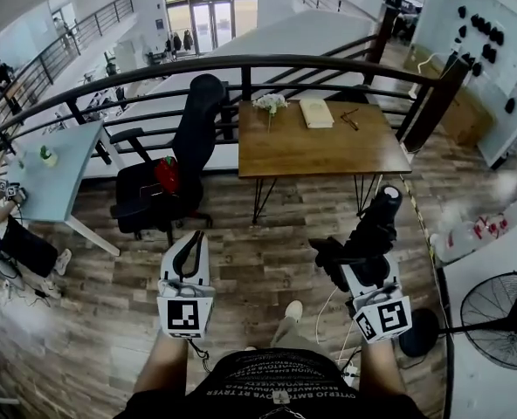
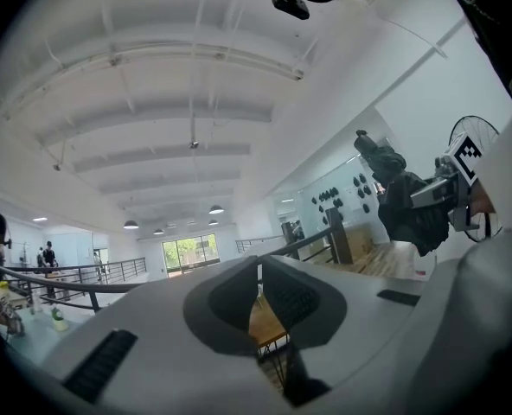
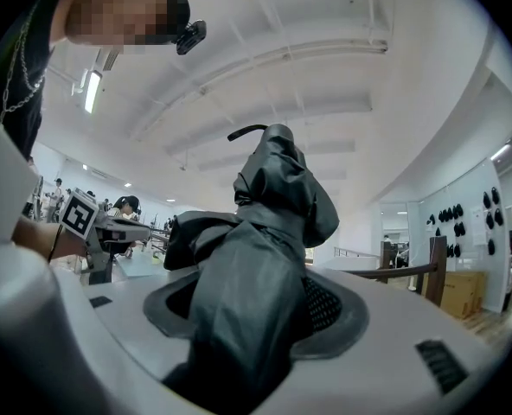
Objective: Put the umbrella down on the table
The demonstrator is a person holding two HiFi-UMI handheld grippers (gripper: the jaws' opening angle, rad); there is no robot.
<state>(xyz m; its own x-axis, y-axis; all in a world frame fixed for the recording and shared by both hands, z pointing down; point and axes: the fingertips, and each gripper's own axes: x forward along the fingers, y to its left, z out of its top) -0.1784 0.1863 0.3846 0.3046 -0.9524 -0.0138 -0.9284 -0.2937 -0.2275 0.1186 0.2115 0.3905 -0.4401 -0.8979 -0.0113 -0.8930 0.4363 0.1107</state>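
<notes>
1. My right gripper is clamping the folded dark umbrella, which is sticking out forward above the wooden floor.
2. My left gripper is carrying nothing, its jaws meeting at the tips.
3. The wooden table is lying ahead, well apart from the umbrella, so I judge that both the approach and the setting-down are remaining.

The brown wooden table stands on the plank floor at twelve o'clock in the head view. On its top, a pale book lies near the far edge at twelve o'clock and a white flower bunch at ten o'clock. At one o'clock is a small dark item, too small to identify. A black office chair stands on the floor at the table's nine o'clock.
</notes>
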